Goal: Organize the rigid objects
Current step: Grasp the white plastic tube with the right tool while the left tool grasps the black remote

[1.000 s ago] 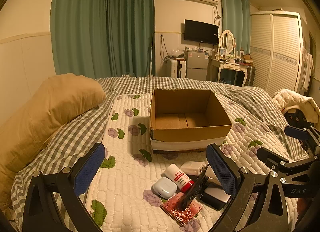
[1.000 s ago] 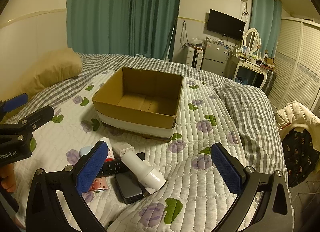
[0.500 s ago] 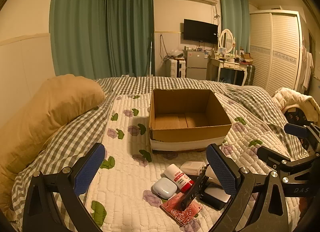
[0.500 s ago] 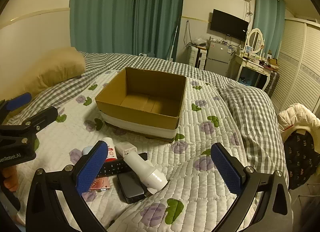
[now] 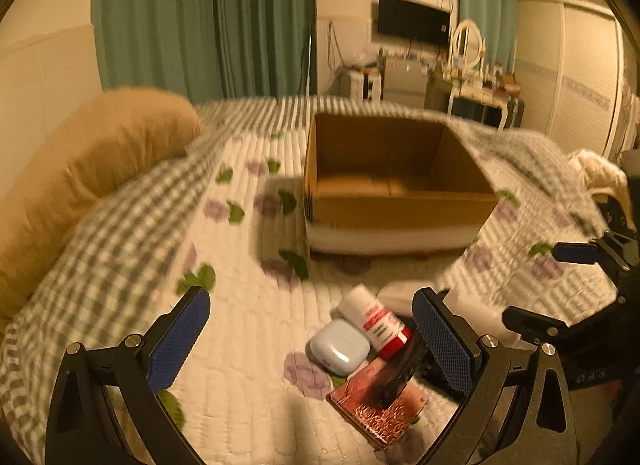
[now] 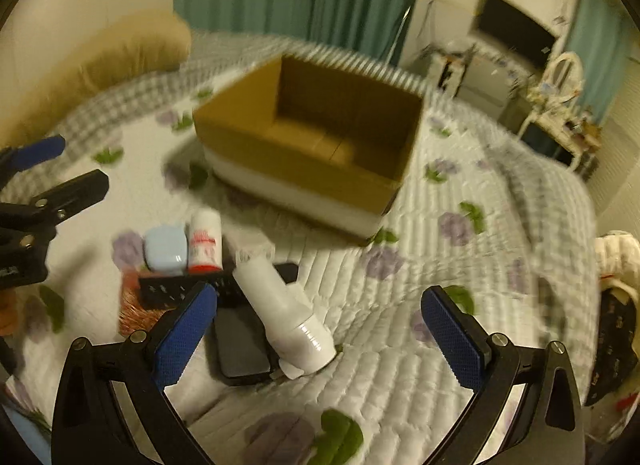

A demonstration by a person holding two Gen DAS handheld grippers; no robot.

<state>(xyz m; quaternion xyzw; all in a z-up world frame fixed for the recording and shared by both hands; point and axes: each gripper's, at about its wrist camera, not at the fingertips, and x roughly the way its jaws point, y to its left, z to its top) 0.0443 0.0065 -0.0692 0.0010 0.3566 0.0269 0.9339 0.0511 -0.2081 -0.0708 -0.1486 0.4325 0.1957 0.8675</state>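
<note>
An open, empty cardboard box (image 5: 400, 201) (image 6: 312, 153) sits on the quilted bed. In front of it lies a cluster of small items: a pale blue earbud case (image 5: 340, 347) (image 6: 166, 249), a white tube with a red cap (image 5: 376, 323) (image 6: 205, 241), a black remote (image 5: 400, 369) (image 6: 188, 289), a red patterned card (image 5: 376, 405), a dark flat box (image 6: 244, 345) and a white bottle (image 6: 284, 317). My left gripper (image 5: 312, 337) is open and empty above the cluster. My right gripper (image 6: 320, 337) is open and empty over the white bottle.
A tan pillow (image 5: 92, 169) lies at the left of the bed. Green curtains (image 5: 208, 21), a TV, a fridge and a vanity table stand beyond. A wardrobe (image 5: 580, 77) and a chair with clothes (image 6: 616, 305) are at the right.
Both grippers have moved down and forward toward the cluster of items; the views are now blurred. Both stay open and nothing has been grasped.
</note>
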